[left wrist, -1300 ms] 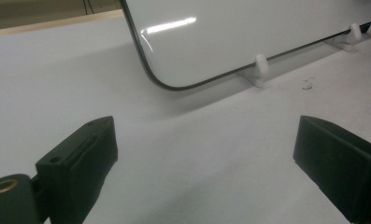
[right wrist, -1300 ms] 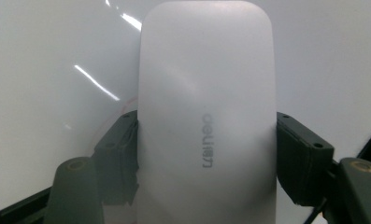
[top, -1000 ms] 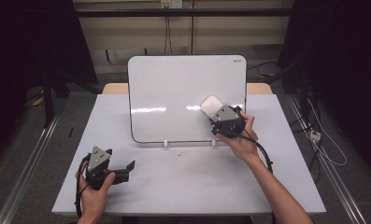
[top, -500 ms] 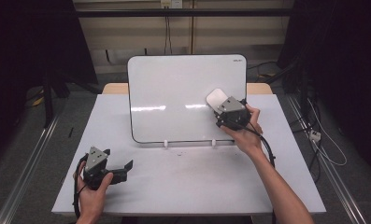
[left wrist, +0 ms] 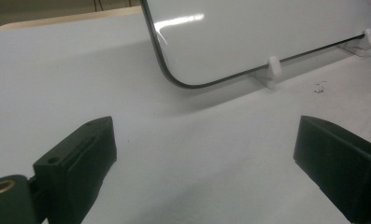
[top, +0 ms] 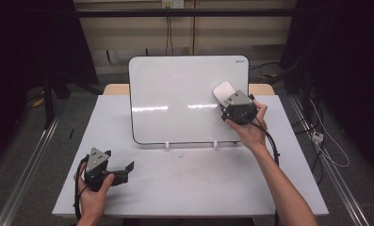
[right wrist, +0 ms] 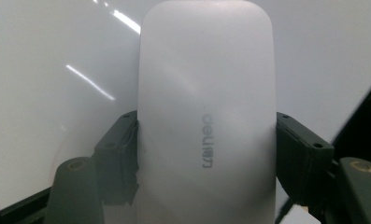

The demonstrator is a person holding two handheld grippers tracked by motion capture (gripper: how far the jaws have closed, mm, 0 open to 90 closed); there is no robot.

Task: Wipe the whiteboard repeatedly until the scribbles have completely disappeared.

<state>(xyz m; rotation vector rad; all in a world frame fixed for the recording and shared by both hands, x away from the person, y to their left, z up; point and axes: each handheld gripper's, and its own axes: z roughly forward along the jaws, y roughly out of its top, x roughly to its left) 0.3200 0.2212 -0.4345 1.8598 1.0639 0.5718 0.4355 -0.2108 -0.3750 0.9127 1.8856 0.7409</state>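
**Eraser flat against the board's right side**

White counter [top: 189, 188] carries an upright whiteboard [top: 175, 99]. Right gripper [top: 228, 100] fingers pinch the white eraser [top: 223, 90], long axis along them, against the board's right edge. Left gripper [top: 128, 168] fingers spread, near the counter's front-left corner.

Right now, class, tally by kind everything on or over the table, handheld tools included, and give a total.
Whiteboards: 1, the whiteboard on its stand.
Erasers: 1, the white eraser clamped in the right tool.
Handheld tools: 2, counting the left tool, open over the table.
Total: 4.
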